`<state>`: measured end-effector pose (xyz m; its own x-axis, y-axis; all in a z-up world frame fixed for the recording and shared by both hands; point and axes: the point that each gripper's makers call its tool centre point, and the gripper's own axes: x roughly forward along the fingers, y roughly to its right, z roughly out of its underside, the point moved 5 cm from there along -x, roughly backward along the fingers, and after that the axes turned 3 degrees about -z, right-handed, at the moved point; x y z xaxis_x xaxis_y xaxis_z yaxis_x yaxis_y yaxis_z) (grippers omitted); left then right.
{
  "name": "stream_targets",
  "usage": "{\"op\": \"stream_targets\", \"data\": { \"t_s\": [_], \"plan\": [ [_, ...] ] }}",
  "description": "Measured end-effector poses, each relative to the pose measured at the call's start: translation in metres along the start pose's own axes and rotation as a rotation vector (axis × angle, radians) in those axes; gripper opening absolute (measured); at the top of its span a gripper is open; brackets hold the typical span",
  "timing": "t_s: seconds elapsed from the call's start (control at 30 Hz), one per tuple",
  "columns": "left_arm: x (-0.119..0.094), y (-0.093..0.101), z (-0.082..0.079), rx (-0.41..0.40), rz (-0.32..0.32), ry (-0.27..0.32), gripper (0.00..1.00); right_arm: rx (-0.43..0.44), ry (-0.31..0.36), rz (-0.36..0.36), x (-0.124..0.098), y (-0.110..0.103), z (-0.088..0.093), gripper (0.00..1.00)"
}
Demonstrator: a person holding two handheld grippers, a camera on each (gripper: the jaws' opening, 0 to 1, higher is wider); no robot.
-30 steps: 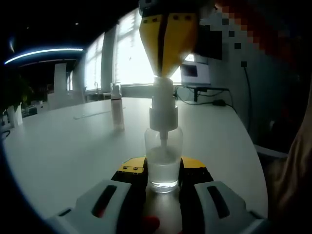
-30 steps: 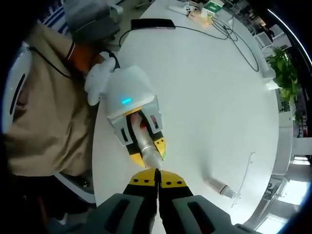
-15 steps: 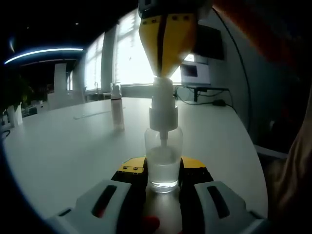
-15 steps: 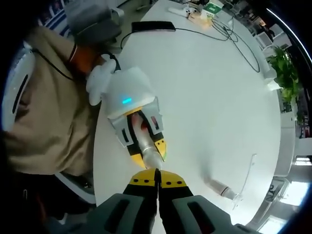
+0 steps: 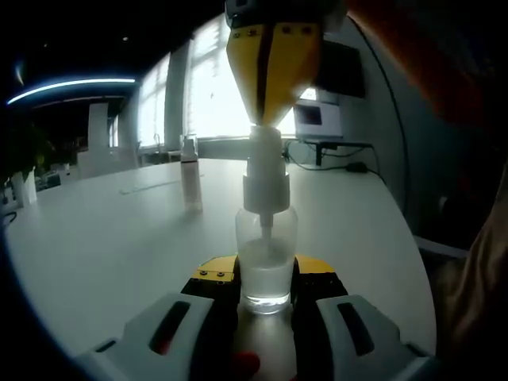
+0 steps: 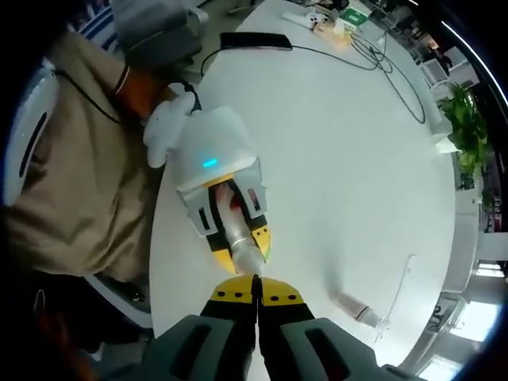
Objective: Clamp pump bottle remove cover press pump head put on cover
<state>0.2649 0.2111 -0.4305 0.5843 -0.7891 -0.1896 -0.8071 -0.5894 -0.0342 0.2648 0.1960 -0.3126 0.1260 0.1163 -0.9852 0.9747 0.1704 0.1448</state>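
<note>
A clear pump bottle [image 5: 266,270] holding a little liquid stands on the white table [image 5: 103,238], with my left gripper [image 5: 266,298] shut on its base. The white pump head [image 5: 265,171] is bare. My right gripper [image 5: 267,119] comes down from above, its yellow jaws shut and their tips resting on top of the pump head. In the right gripper view, my right gripper [image 6: 255,287] points straight down at the bottle [image 6: 242,248] held by the left gripper [image 6: 238,238]. The clear cover [image 5: 190,178] stands apart on the table, further back to the left; the same cover [image 6: 354,304] sits right of the bottle.
A person in beige clothes [image 6: 63,182] stands at the table's edge. A thin clear strip [image 6: 399,286] lies near the cover. At the far end of the table [image 6: 349,159] lie a black flat device [image 6: 255,39], cables [image 6: 381,71] and small items. A plant [image 6: 464,119] stands beyond. A monitor [image 5: 317,119] stands by the windows.
The bottle, cover and both grippers keep their places. The right gripper view has shifted only slightly.
</note>
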Motion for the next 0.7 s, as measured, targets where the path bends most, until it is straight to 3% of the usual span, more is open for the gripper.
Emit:
{"op": "stream_targets", "data": {
  "t_s": [0.37,0.7],
  "plan": [
    [-0.0004,0.0000,-0.0002,0.001,-0.001,-0.001,0.15,0.014,-0.030,-0.006,0.0060,-0.0010,-0.0009,0.00],
    [-0.0003,0.0014,-0.0006,0.002,0.000,-0.001,0.15,0.029,-0.011,-0.007,0.0059,-0.0011,0.0007,0.00]
  ]
}}
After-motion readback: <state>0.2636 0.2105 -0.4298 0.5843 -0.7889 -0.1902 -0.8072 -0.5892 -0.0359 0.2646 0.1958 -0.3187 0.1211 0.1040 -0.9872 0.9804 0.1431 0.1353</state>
